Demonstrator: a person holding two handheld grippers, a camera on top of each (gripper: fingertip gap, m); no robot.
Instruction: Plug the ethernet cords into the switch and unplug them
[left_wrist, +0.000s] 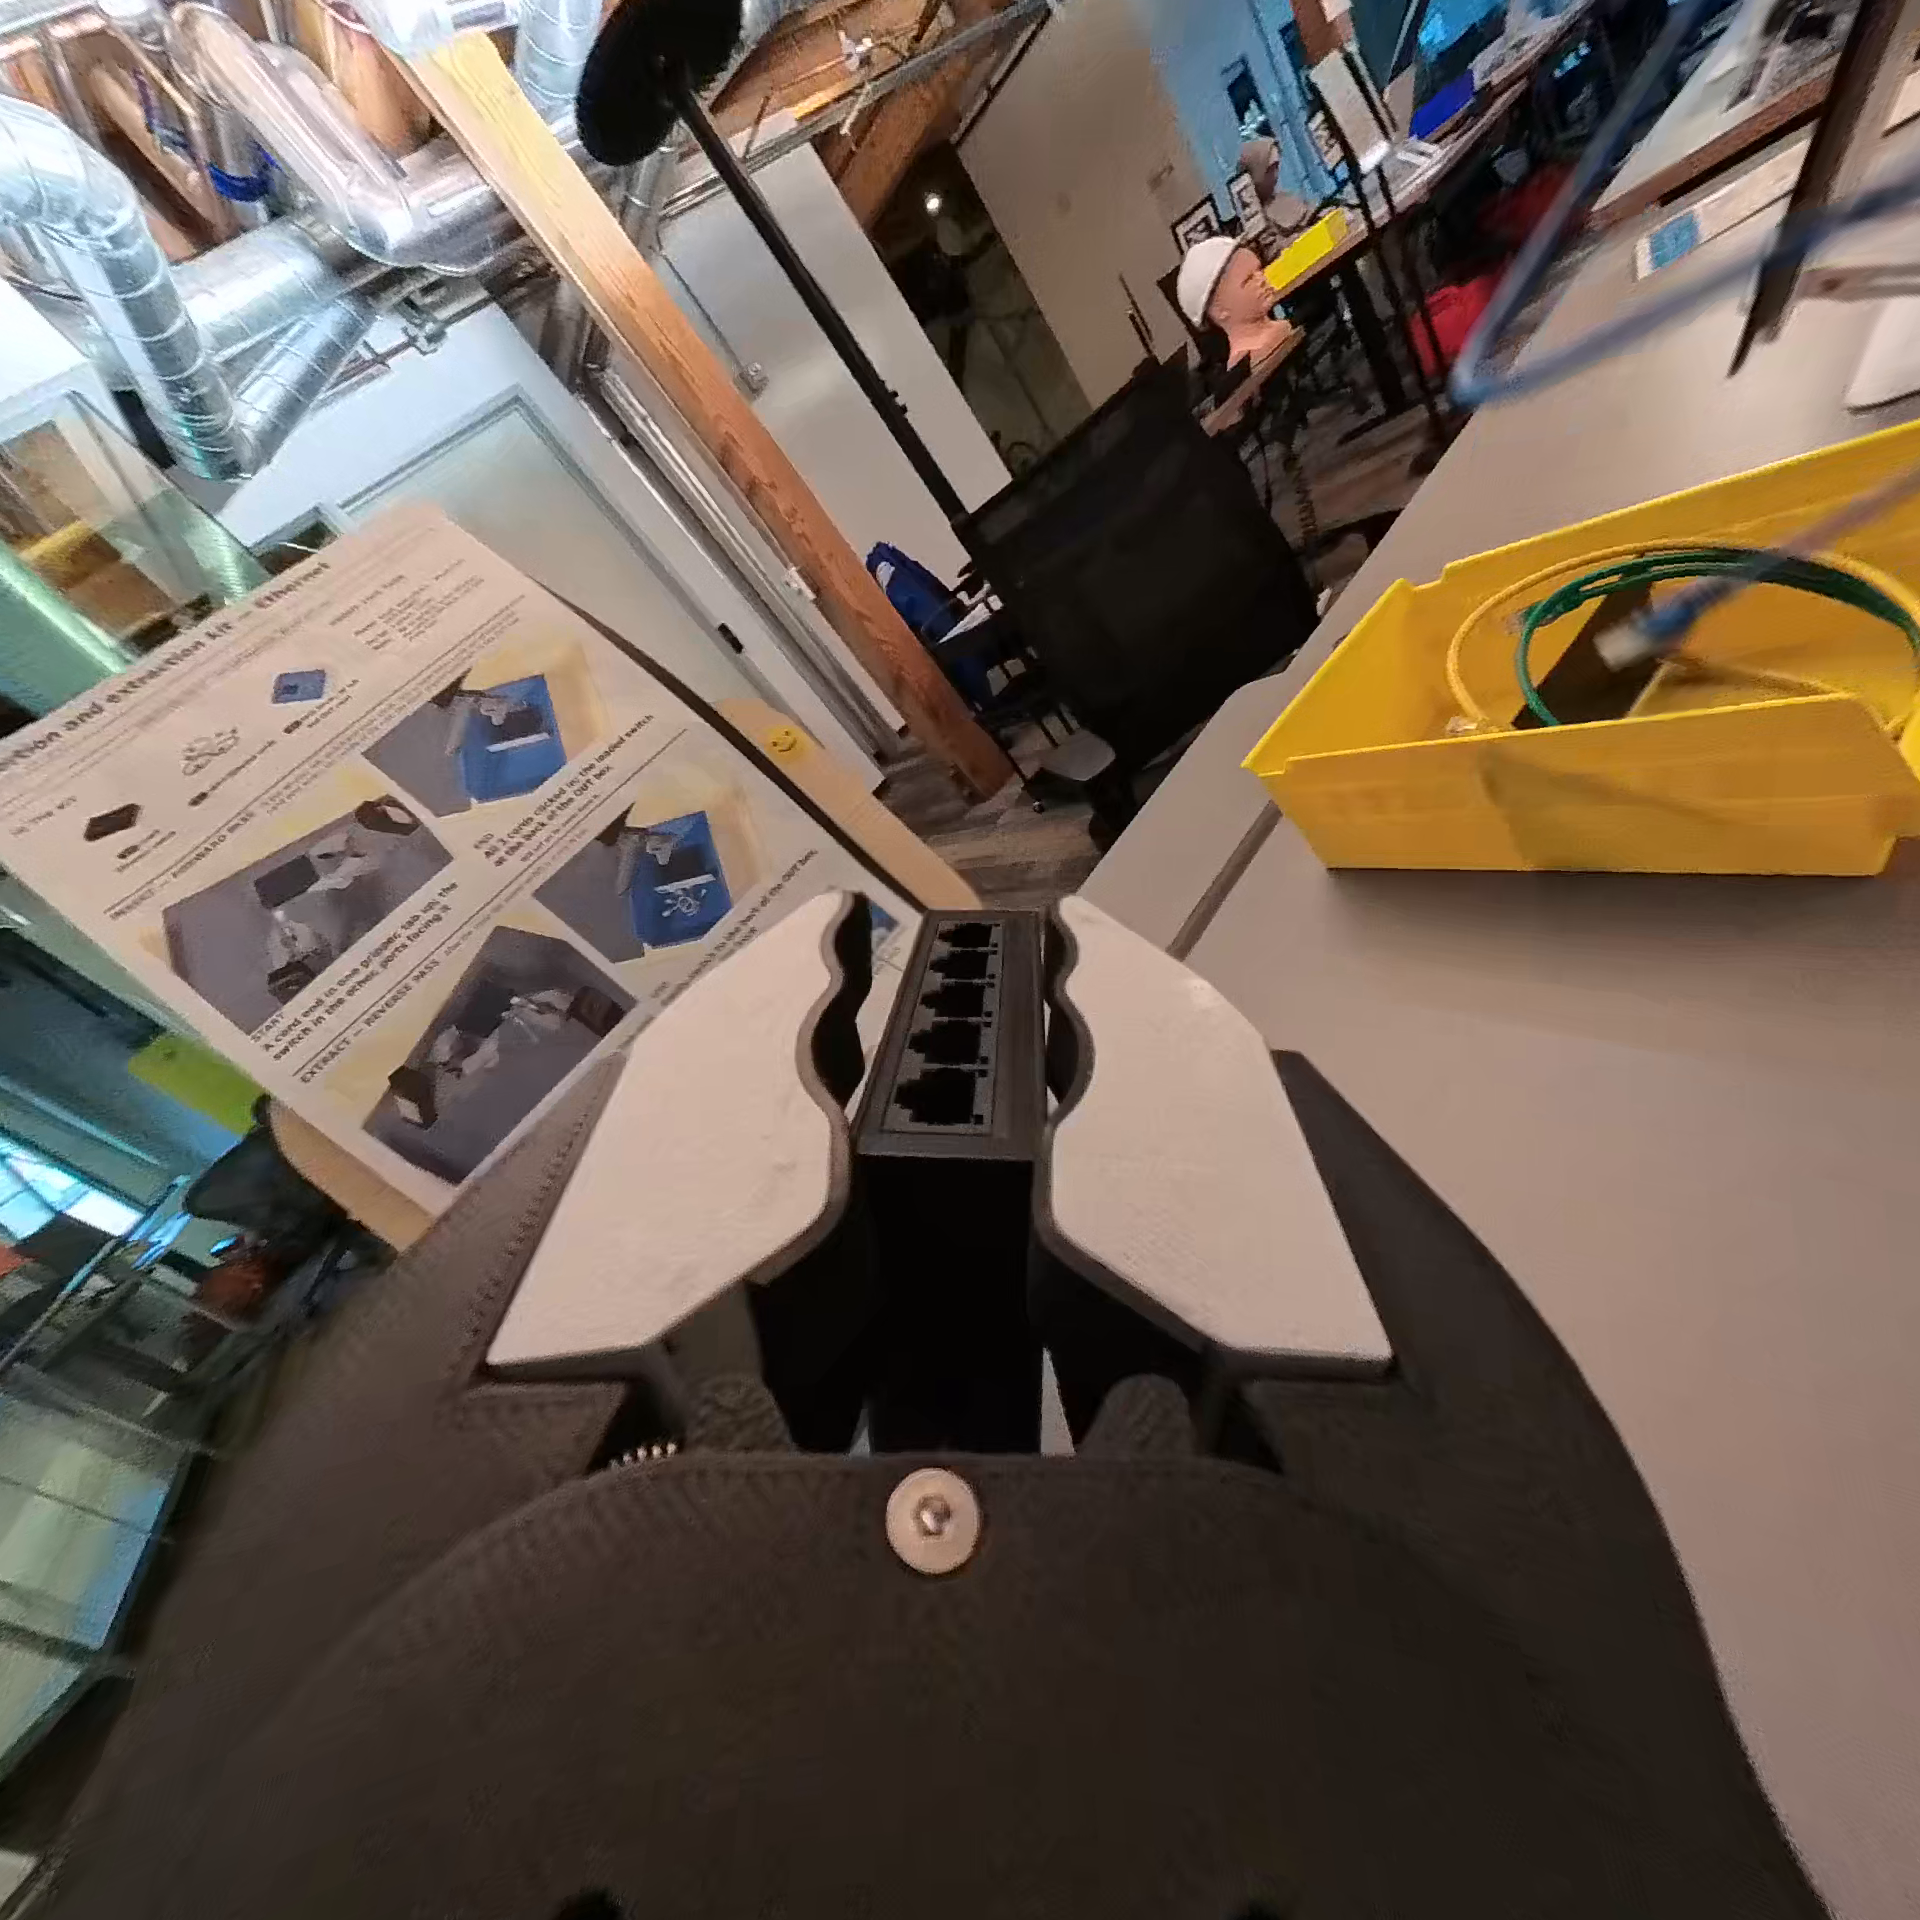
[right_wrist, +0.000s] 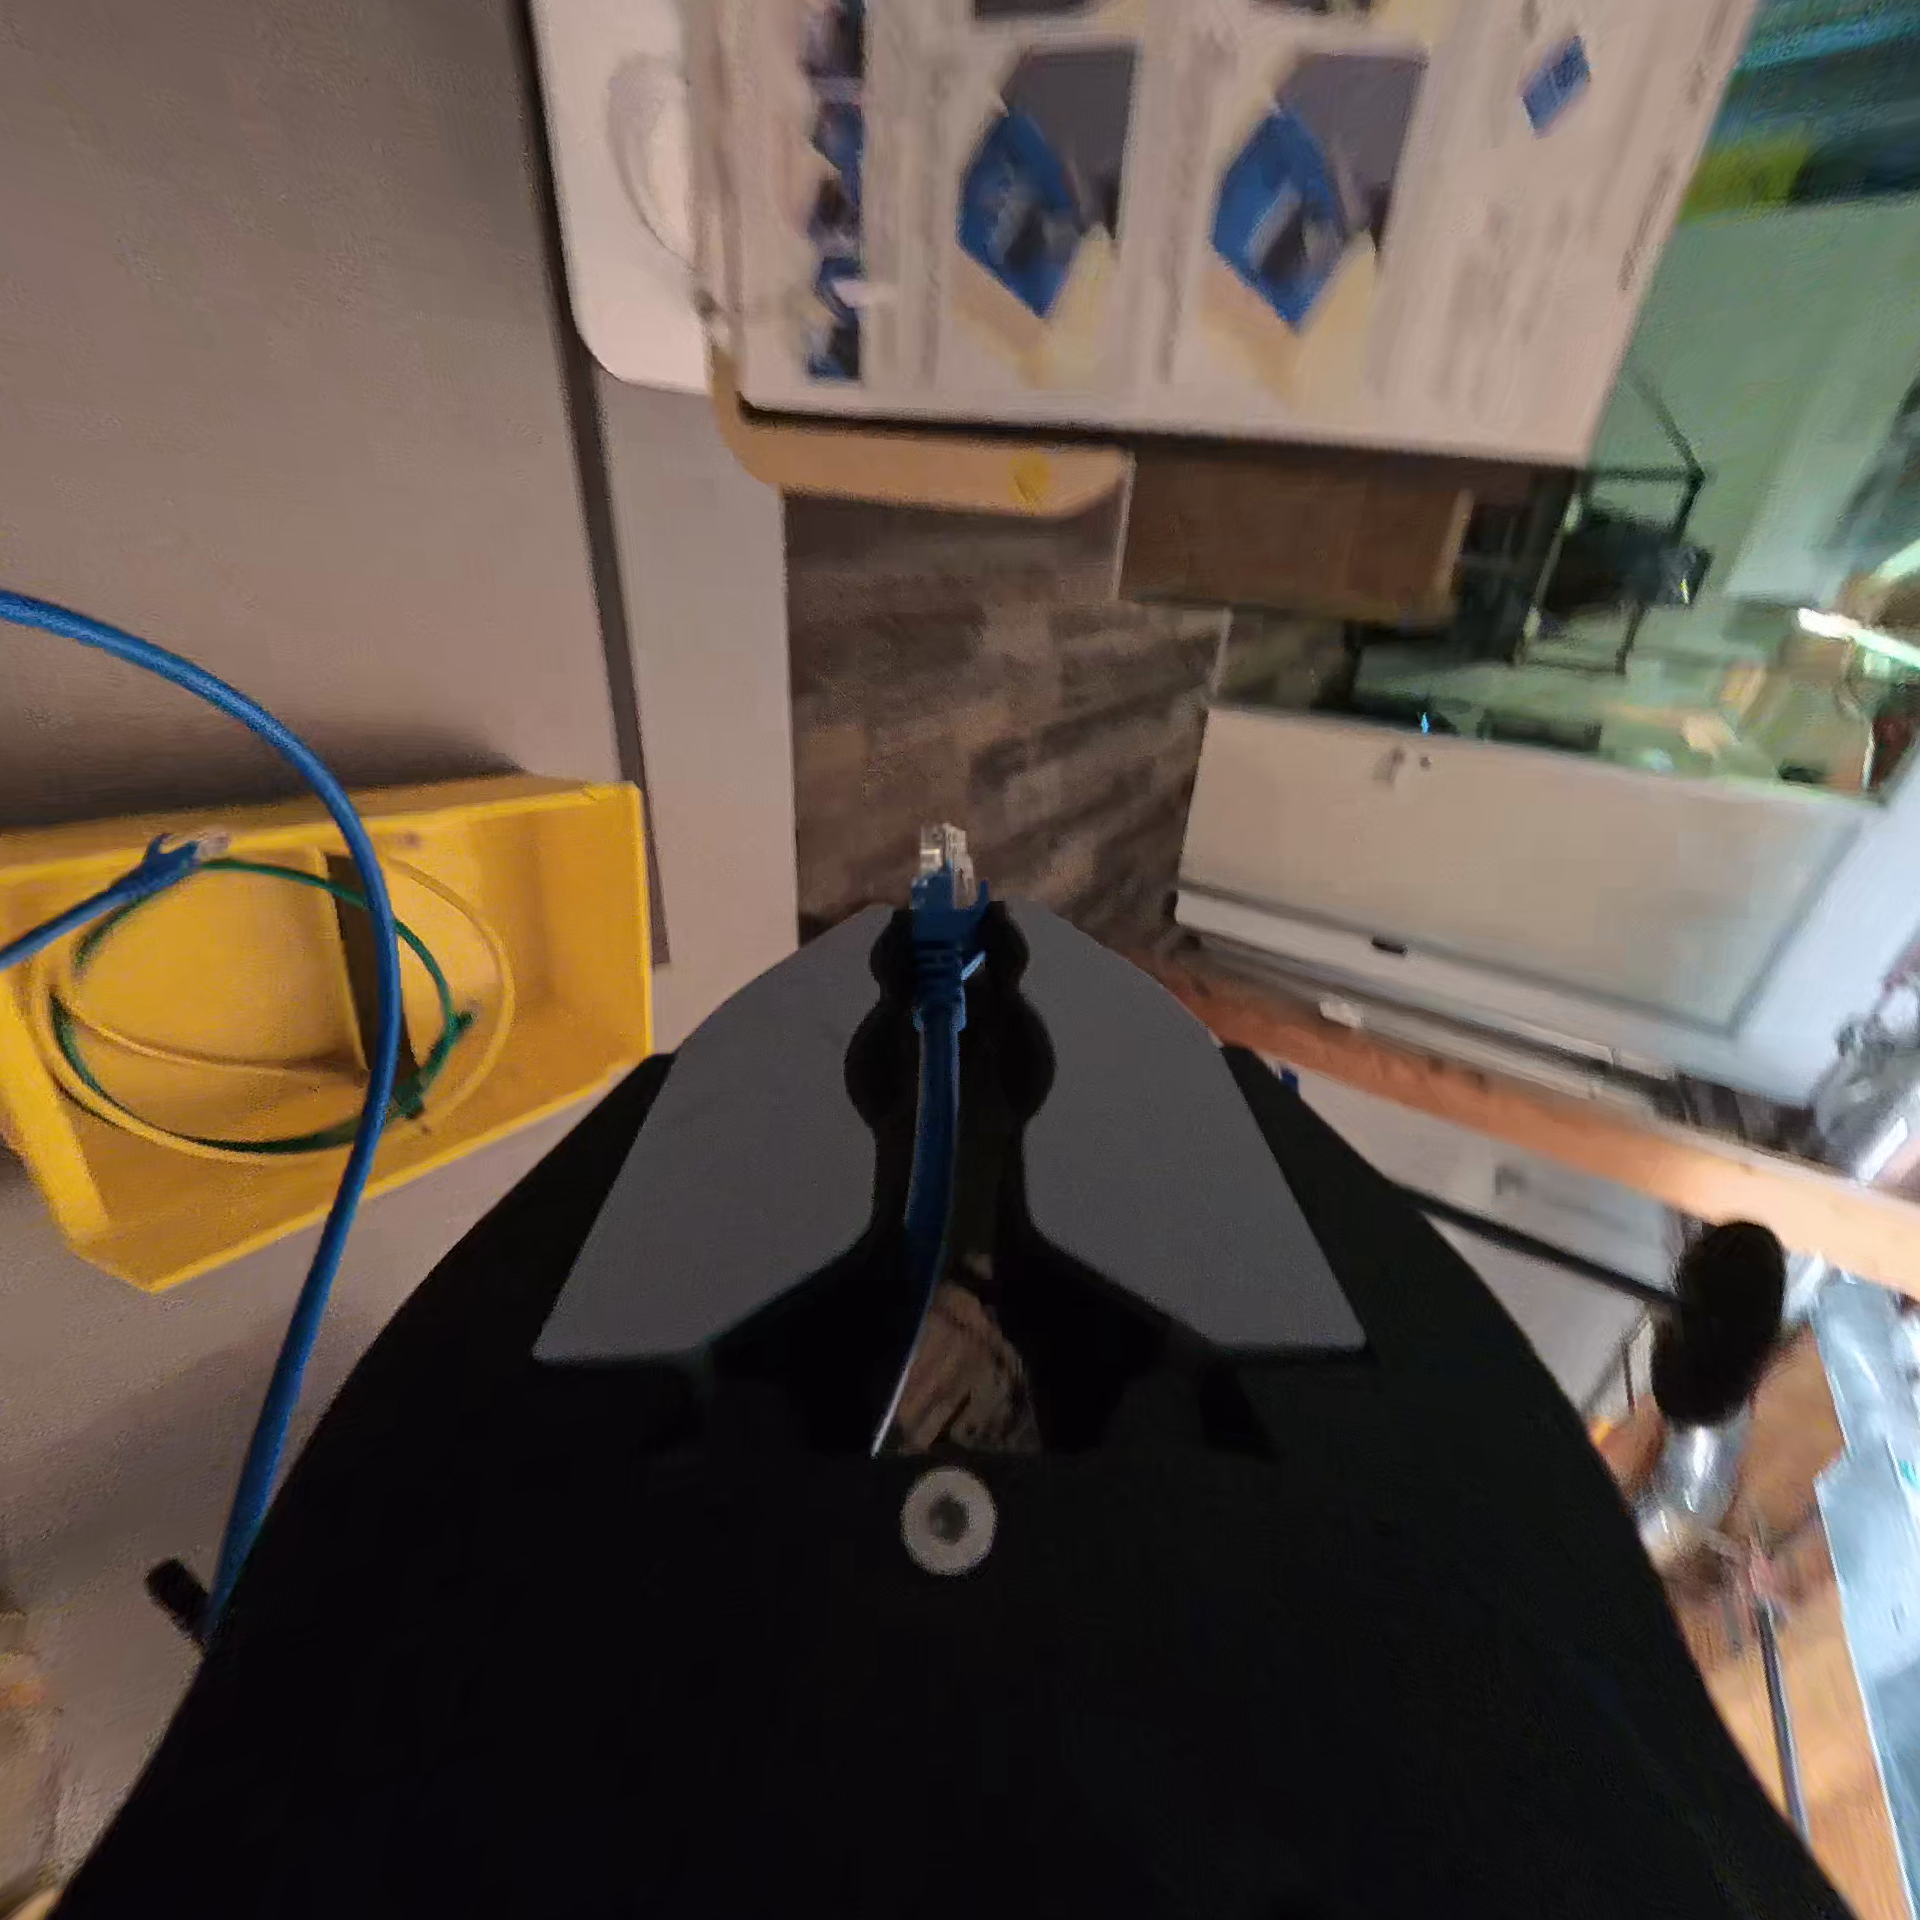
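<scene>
Left gripper (left_wrist: 951, 997) clamped on the boxy black plastic switch (left_wrist: 951, 1049), port row facing up. Right gripper (right_wrist: 948, 940) pinching the blue cord (right_wrist: 935, 1081) behind its clear plug (right_wrist: 943, 850). Green cord (right_wrist: 436, 997) and yellow cord (right_wrist: 499, 997) coiled in glossy yellow bin (right_wrist: 582, 1039); poster (right_wrist: 1195, 208) blurred.

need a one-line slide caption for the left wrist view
Left gripper clamps the black switch, empty ports facing up, above a grey table with a yellow bin of coiled cords.
</scene>
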